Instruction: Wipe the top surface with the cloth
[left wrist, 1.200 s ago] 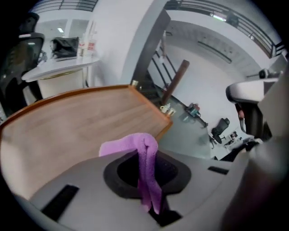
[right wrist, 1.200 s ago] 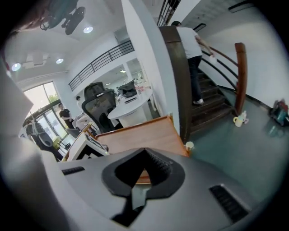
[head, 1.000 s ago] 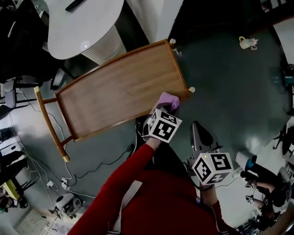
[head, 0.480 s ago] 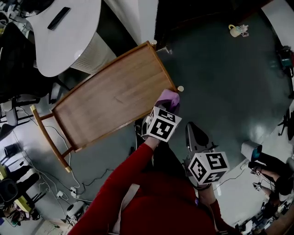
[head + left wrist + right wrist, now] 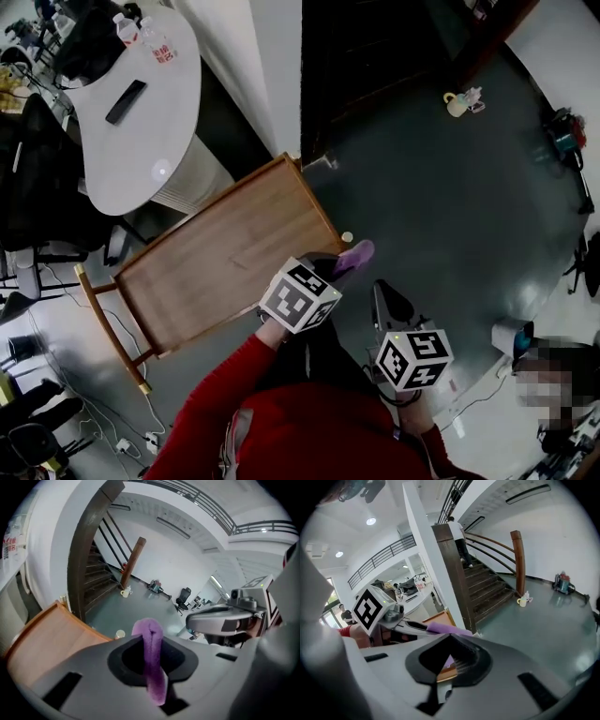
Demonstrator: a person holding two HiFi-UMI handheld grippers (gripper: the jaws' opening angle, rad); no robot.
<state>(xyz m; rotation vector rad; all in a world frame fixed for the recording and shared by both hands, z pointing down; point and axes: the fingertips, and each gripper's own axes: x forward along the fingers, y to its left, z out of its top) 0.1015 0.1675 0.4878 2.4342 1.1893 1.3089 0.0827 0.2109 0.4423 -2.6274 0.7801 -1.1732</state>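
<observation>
**Head view: purple cloth held past the corner of the wooden top**

- Wooden top (image 5: pixel 225 267): rectangular, warm brown, visible grain, raised rim, pale round knobs on the corner posts; a wooden handle rail at its far-left end. It stands on a dark grey glossy floor.
- Cloth (image 5: pixel 354 255): purple, soft, folded into a thick strip. It sits just beyond the top's near right corner knob, over the floor and not on the wood.
- Left gripper (image 5: pixel 339 265): grey matte plastic. In the left gripper view the jaws are pinched tight on the cloth (image 5: pixel 150 658), which loops up between them and trails down.
- Right gripper (image 5: pixel 380 292): held low beside the left one, apart from the wood. In the right gripper view its jaws are drawn together with nothing between them.
- Each gripper's cube carries black-and-white square patterns, no letters.
- Red sleeve (image 5: pixel 225 403) on the left arm, knit look.
- White rounded table (image 5: pixel 141 141) beyond the wooden top; bottles (image 5: pixel 159 47) with red labels on it, print too small to read.
</observation>
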